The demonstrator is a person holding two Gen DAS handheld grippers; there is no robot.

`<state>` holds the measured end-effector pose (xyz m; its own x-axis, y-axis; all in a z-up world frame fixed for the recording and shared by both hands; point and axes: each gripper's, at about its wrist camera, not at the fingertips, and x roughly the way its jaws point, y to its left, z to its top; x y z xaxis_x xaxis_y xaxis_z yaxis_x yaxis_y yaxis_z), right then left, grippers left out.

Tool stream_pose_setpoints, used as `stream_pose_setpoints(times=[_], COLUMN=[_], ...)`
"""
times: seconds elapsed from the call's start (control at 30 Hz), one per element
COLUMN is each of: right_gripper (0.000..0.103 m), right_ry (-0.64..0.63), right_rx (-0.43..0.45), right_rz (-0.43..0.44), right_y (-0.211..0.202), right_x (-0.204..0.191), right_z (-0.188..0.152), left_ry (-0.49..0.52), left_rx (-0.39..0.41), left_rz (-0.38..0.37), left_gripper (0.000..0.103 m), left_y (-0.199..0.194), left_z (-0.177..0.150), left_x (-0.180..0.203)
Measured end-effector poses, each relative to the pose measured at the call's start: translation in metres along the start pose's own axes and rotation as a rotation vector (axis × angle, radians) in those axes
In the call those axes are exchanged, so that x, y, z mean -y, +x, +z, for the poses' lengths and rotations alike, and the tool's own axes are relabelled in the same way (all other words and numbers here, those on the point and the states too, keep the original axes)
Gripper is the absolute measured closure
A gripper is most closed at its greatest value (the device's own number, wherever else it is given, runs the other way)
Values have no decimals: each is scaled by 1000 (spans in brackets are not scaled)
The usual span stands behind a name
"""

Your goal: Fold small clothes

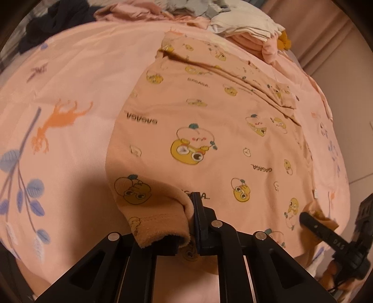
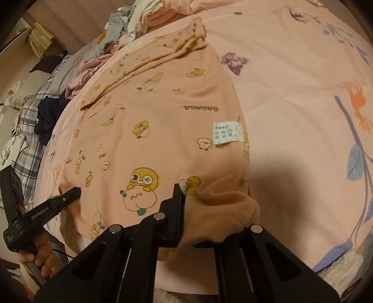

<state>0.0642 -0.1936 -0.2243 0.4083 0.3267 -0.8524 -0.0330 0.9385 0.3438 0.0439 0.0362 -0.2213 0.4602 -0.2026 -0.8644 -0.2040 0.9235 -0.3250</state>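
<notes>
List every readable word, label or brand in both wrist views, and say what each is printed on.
"GAGAGA": printed repeatedly across the peach cartoon garment.
"GenRobot.AI": on the left tool, seen from the right wrist view.
"DAS": on the right tool, seen from the left wrist view.
White care tag on the garment's seam: symbols and print too small to read.

My bed [image 1: 88, 77] has a pink sheet with animal and leaf prints. The peach cartoon-print top [image 1: 209, 139] lies spread in the middle, a clothes pile [image 1: 247, 25] at 1 o'clock, dark clothes [image 1: 53, 21] at 11.
</notes>
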Motion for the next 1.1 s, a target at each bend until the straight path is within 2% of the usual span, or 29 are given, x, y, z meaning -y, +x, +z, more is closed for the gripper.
stream_pose_setpoints(times=[0.2, 0.3, 0.43, 0.57, 0.63, 0.73, 0.87, 0.93, 1.1], right_gripper=[97, 97, 97, 97, 97, 97, 97, 97, 97], right_ry=[-35, -30, -61, -89, -76, -53, -14, 40, 36], right_rx=[117, 163, 241, 275, 283, 261, 172, 100, -21], right_rz=[52, 68, 74, 68, 75, 58, 17, 33, -171], right_y=[-33, -43, -53, -46, -38, -15, 28, 57, 123], right_x=[-14, -15, -26, -38, -41, -42, -40, -35, -32], right_z=[26, 46, 73, 116, 142, 186, 238, 266, 298], left_ry=[43, 48, 29, 36, 32, 27, 90, 124, 106], left_rx=[109, 175, 257, 339, 355, 347, 308, 245, 124], left_rz=[-21, 7, -34, 32, 58, 70, 203, 284, 371], left_gripper=[93, 93, 93, 93, 93, 93, 93, 93, 93], left_y=[-20, -29, -40, -38, -31, -10, 36, 69, 127], left_z=[26, 48, 80, 116, 138, 175, 223, 245, 273], left_x=[13, 20, 24, 35, 38, 43, 55, 60, 51])
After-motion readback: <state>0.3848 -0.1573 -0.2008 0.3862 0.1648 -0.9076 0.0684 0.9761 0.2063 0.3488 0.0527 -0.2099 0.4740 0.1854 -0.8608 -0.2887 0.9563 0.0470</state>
